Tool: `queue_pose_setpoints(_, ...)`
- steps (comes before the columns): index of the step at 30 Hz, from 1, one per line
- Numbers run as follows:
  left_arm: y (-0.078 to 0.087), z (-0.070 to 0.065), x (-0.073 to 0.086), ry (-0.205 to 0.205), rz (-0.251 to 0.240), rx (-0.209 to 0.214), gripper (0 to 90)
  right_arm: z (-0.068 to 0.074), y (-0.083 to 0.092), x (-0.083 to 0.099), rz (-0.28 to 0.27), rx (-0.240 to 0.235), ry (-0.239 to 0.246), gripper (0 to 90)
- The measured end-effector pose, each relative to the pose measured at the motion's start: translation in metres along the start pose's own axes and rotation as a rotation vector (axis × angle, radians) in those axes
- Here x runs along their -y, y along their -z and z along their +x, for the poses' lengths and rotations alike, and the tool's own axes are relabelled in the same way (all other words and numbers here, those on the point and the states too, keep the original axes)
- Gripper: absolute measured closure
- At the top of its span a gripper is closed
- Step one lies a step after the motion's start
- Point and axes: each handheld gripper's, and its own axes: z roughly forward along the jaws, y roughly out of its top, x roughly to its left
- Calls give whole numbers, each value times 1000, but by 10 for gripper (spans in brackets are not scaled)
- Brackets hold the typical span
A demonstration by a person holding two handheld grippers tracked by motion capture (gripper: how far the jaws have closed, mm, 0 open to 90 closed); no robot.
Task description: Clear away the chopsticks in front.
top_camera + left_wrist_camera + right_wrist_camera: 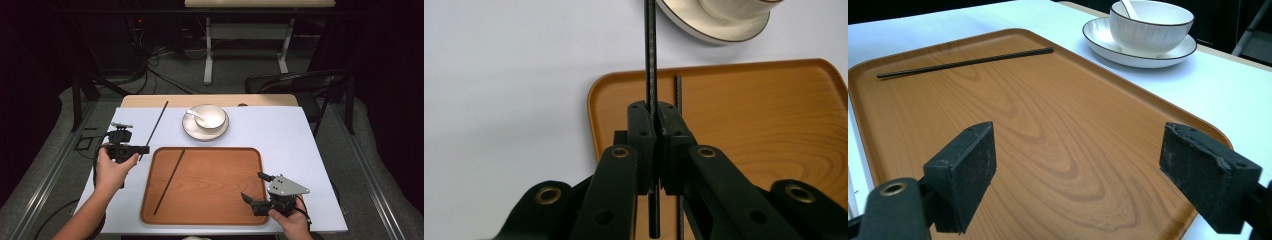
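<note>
- left gripper (142, 149) is clamped on a thin black chopstick (158, 119); keep it level.
- lay it beside the other black chopstick (169, 181) on the brown wooden tray (220, 200).
- right gripper (252, 187) is wide open, empty.

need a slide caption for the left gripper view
Left gripper shut on a black chopstick, above a wooden tray holding the second chopstick.

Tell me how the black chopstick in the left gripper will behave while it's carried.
The chopstick looks stiff: it stays straight beyond the left gripper. Pinched near one end, it may pivot. Thin and apparently round, it could roll once on the tray.
</note>
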Motion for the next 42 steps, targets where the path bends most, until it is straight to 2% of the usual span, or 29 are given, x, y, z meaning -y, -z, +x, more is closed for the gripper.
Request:
queue_pose_setpoints(5,11,-4,23,-15,-2,13,863,0,0,0,1,2,0,148)
queue_pose_setpoints(16,11,-18,64,-46,31,47,863,1,0,0,3,4,2,148)
queue_pose_setpoints(22,8,-24,80,-58,49,54,863,1,0,0,1,6,1,148)
queue_pose_setpoints(26,2,-24,91,-45,66,69,863,1,1,0,-1,7,4,148)
queue_pose_setpoints(30,-5,-23,98,-40,94,72,863,1,1,0,0,7,3,148)
queue_pose_setpoints(31,-9,-21,103,-37,116,65,863,1,1,0,-1,7,4,148)
queue_pose_setpoints(39,-20,-16,113,-27,159,59,863,1,1,0,0,8,3,148)
queue_pose_setpoints(42,-21,-16,114,-24,160,56,862,1,1,0,0,7,3,148)
